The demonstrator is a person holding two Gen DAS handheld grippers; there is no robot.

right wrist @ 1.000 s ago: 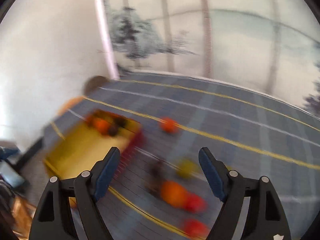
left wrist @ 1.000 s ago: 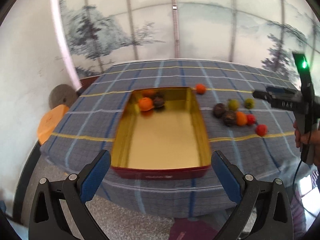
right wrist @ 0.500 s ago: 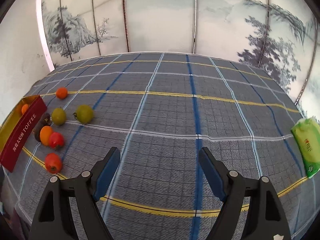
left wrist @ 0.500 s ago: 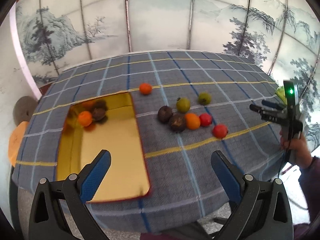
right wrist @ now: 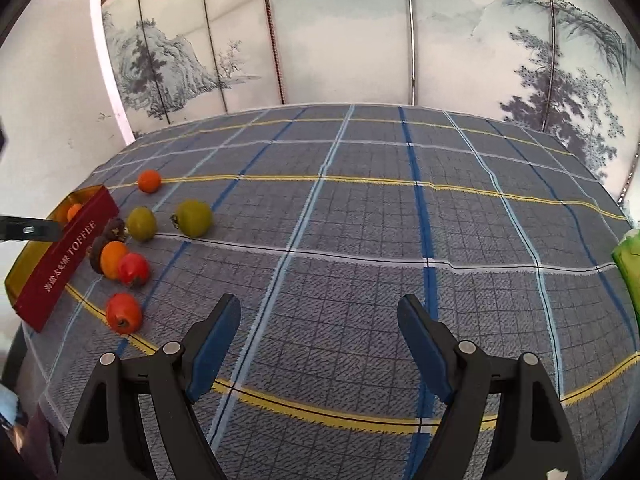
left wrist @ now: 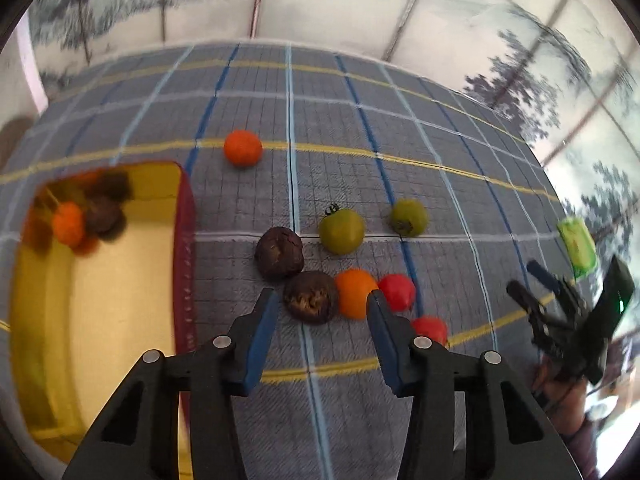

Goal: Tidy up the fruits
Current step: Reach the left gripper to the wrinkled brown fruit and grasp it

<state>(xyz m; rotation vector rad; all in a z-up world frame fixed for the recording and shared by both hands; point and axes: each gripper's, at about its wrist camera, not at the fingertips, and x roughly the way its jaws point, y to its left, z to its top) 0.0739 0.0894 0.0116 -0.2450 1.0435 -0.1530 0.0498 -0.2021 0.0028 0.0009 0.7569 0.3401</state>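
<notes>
Several loose fruits lie on the checked tablecloth [left wrist: 360,120]. My left gripper [left wrist: 320,300] hovers over the cluster with its jaws closing. A dark brown fruit [left wrist: 310,298] and an orange fruit [left wrist: 354,292] sit between its fingertips, and the pads do not press on them. Nearby lie another dark fruit [left wrist: 279,252], two green ones [left wrist: 341,231] [left wrist: 408,217], two red ones [left wrist: 397,292] [left wrist: 430,328] and a lone orange one [left wrist: 243,148]. The gold tin [left wrist: 186,240] at the left holds a few fruits. My right gripper [right wrist: 320,328] stands open over bare cloth, with the fruit cluster [right wrist: 120,260] to its left.
A green packet [right wrist: 628,264] lies at the table's right edge. Painted screen panels [right wrist: 340,40] stand behind the table. The right gripper [left wrist: 540,304] and the hand holding it [left wrist: 560,392] show at the right of the left wrist view. The tin's red wall [right wrist: 68,260] faces the fruits.
The left gripper swung right from above the tin and dropped towards the fruit cluster, and its jaws narrowed. The right gripper swung from the fruits onto open cloth, then stayed still.
</notes>
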